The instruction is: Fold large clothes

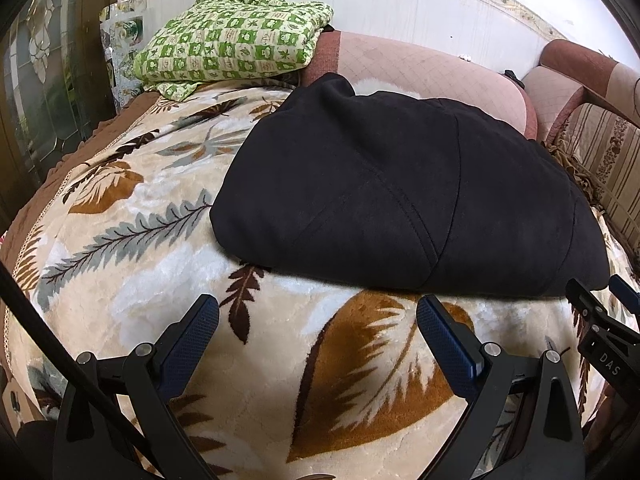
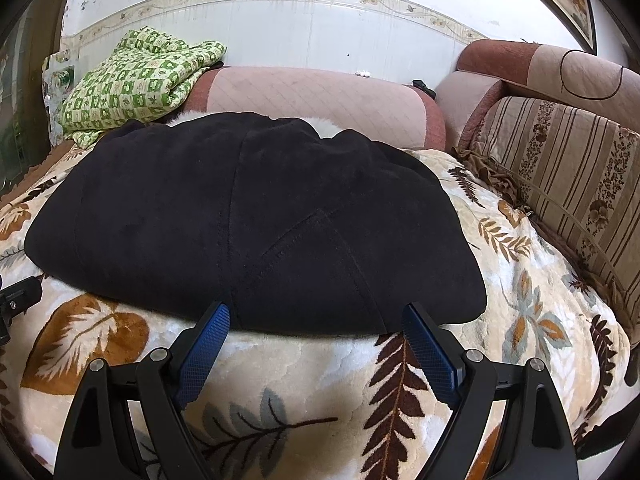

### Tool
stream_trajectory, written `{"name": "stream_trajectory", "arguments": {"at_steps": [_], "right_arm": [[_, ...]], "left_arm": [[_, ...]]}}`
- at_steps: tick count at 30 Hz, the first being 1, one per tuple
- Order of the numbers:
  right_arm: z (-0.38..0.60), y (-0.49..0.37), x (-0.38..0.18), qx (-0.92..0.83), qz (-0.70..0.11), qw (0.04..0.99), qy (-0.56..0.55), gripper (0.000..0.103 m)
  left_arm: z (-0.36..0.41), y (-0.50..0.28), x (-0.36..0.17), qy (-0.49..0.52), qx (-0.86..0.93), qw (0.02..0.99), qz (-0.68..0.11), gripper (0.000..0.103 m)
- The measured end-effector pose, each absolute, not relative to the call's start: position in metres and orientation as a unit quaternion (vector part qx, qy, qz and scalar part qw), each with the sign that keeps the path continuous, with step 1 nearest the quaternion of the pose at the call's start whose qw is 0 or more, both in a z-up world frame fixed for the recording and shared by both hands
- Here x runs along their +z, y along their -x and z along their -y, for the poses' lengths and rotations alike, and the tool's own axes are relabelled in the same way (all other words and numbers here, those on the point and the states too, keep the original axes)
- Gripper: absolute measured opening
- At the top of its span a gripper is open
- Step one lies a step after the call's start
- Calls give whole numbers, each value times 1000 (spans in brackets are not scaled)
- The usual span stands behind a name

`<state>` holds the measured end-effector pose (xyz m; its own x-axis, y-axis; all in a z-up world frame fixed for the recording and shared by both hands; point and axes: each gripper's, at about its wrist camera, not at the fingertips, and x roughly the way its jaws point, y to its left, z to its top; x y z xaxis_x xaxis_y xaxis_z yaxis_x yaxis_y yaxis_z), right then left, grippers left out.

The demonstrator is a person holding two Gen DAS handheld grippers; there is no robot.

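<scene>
A large black garment (image 1: pixel 400 196) lies folded in a thick flat bundle on a leaf-patterned plush blanket (image 1: pixel 160 264); it also shows in the right wrist view (image 2: pixel 248 220). My left gripper (image 1: pixel 318 320) is open and empty, hovering over the blanket just short of the garment's near edge. My right gripper (image 2: pixel 316 326) is open and empty, its blue-padded fingertips (image 2: pixel 212 332) right at the garment's near edge. The right gripper's body (image 1: pixel 604 320) shows at the right edge of the left wrist view.
A folded green checked quilt (image 1: pixel 236 40) sits at the back left. Pink sofa cushions (image 2: pixel 316 104) line the back, and a striped cushion (image 2: pixel 560 168) stands on the right. The blanket (image 2: pixel 520 280) covers the seat. A dark cabinet (image 1: pixel 48 80) stands on the left.
</scene>
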<state>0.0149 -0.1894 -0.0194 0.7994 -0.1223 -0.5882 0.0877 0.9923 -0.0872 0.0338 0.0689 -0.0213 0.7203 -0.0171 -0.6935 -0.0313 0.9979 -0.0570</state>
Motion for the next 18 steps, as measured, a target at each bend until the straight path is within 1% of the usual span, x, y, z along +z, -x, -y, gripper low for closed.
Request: {"name": "stream_trajectory", "arguments": {"at_steps": [18], "right_arm": [[187, -15, -22, -56, -309, 949, 27, 91]], "left_arm": [[-69, -36, -27, 31, 6, 923, -383, 99]]}}
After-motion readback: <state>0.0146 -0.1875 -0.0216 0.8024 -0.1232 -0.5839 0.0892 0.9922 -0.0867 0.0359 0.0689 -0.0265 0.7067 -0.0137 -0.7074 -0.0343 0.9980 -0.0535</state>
